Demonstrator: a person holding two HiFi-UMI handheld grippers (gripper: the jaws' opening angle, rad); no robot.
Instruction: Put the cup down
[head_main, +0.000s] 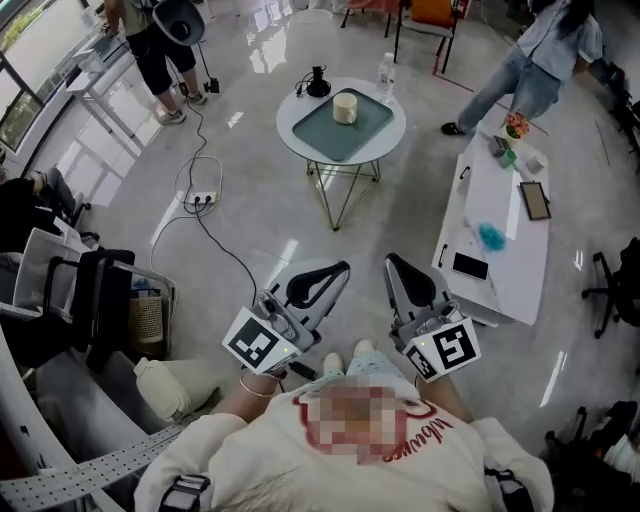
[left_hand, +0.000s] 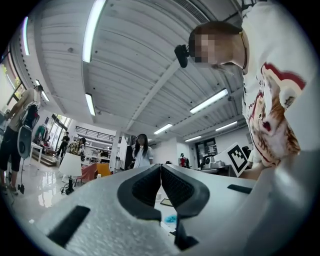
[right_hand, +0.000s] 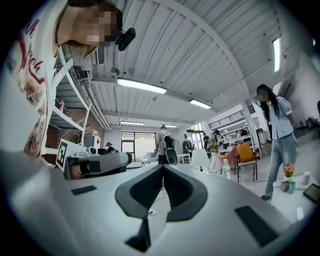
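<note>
Seen from the head view, a person stands holding the left gripper (head_main: 336, 272) and right gripper (head_main: 394, 263) close to the body. Both sets of jaws are clenched together and grasp nothing. The cream cup (head_main: 345, 107) stands upright on a teal tray (head_main: 335, 142) on a round white table (head_main: 285, 128), well apart from both grippers. The putting-down looks complete. Any further handling would call for approaching the table and parting the jaws first.

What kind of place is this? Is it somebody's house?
Probably not a house: it looks like a big open office or workshop. Long strip lights cross the ceiling, the floor is shiny, and a long white desk stands nearby.
</note>
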